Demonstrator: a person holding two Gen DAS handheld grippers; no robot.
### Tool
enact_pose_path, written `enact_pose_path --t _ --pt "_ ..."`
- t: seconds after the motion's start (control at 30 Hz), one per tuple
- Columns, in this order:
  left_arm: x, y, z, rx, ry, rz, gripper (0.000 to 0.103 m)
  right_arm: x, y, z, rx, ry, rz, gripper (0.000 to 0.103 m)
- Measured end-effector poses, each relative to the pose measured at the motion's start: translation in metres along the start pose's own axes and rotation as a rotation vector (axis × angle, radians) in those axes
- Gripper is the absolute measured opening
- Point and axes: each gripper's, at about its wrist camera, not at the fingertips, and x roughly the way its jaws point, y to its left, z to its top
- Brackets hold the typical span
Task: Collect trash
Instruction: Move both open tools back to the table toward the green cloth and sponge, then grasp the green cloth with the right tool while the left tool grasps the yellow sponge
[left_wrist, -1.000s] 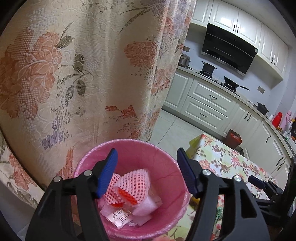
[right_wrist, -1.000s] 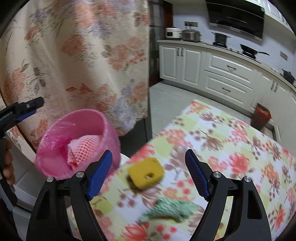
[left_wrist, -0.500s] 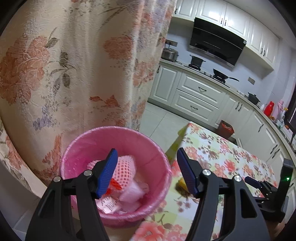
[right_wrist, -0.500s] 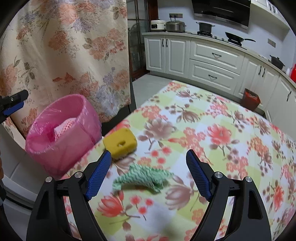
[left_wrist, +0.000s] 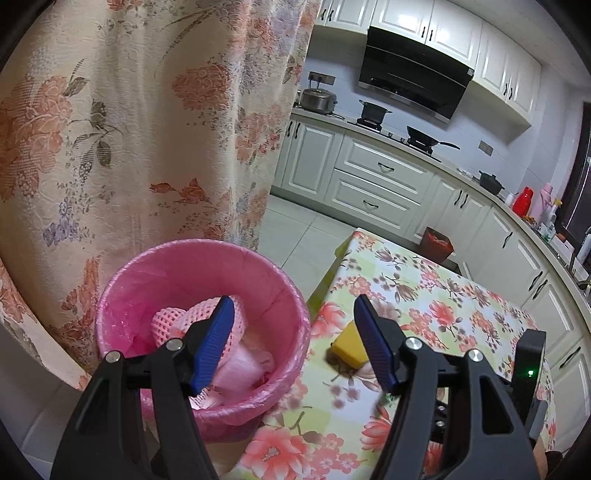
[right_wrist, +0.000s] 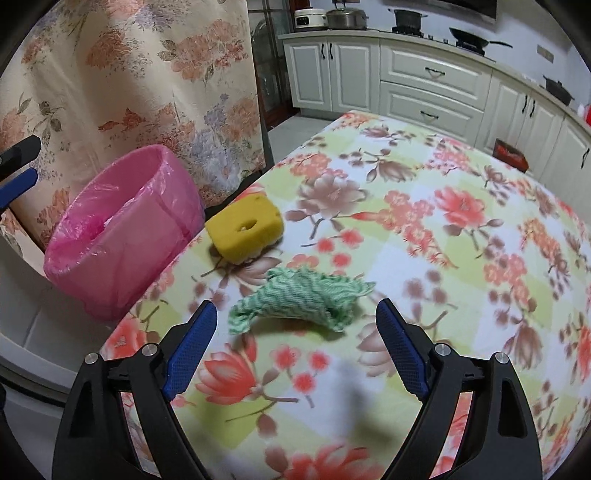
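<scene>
A pink bin (left_wrist: 147, 266) with a pink liner stands at the table's left edge, with pink foam nets (left_wrist: 173, 319) and paper scraps inside. My left gripper (left_wrist: 293, 306) hovers open over the bin's right rim, nothing between its fingers. On the flowered tablecloth (right_wrist: 443, 221) lie a yellow sponge (right_wrist: 243, 227) with a hole and a crumpled green-and-white cloth (right_wrist: 299, 295). My right gripper (right_wrist: 295, 306) hangs just above the cloth, its jaws opening wide, with the cloth between the fingertips but untouched. The bin (right_wrist: 122, 236) sits left of the sponge (left_wrist: 347, 345).
A flowered curtain (left_wrist: 129, 129) hangs close behind the bin. White kitchen cabinets (left_wrist: 369, 177) with pots and a pan on the stove run along the far wall. A small dark red bin (left_wrist: 437, 243) stands on the floor by the cabinets.
My left gripper has shifted right from over the bin towards the table, bringing the sponge into view. My right gripper has sunk towards the table and widened, and now frames the green cloth.
</scene>
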Motion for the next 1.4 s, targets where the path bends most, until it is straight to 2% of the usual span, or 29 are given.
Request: enact_pose_path --t 0.23,0.4,0.57,0.67,0.9,1.13,1.4 --pt "0.005 0.0 -0.003 -0.003 0.009 -0.01 0.065 0.019 0.01 0.005 0.009 0.017 -0.001 0.082" --pt "0.01 -0.003 -0.003 0.0 0.018 -0.021 0.065 0.035 0.008 0.011 -0.007 0.029 -0.06 0.074" --pt "0.016 -0.011 -0.005 0.014 0.031 -0.036 0.065 0.044 0.002 0.014 -0.029 0.043 -0.095 0.061" --pt "0.023 -0.017 -0.007 0.023 0.044 -0.046 0.065 0.047 -0.002 0.014 -0.035 0.048 -0.088 0.054" --pt "0.036 -0.031 -0.013 0.047 0.072 -0.062 0.065 0.048 -0.006 0.005 -0.061 0.053 -0.057 0.048" --pt "0.055 -0.057 -0.023 0.094 0.114 -0.098 0.065 0.036 -0.021 0.006 -0.062 0.033 -0.063 0.038" --pt "0.093 -0.087 -0.038 0.151 0.181 -0.129 0.064 0.031 -0.052 0.007 -0.02 0.019 -0.063 0.036"
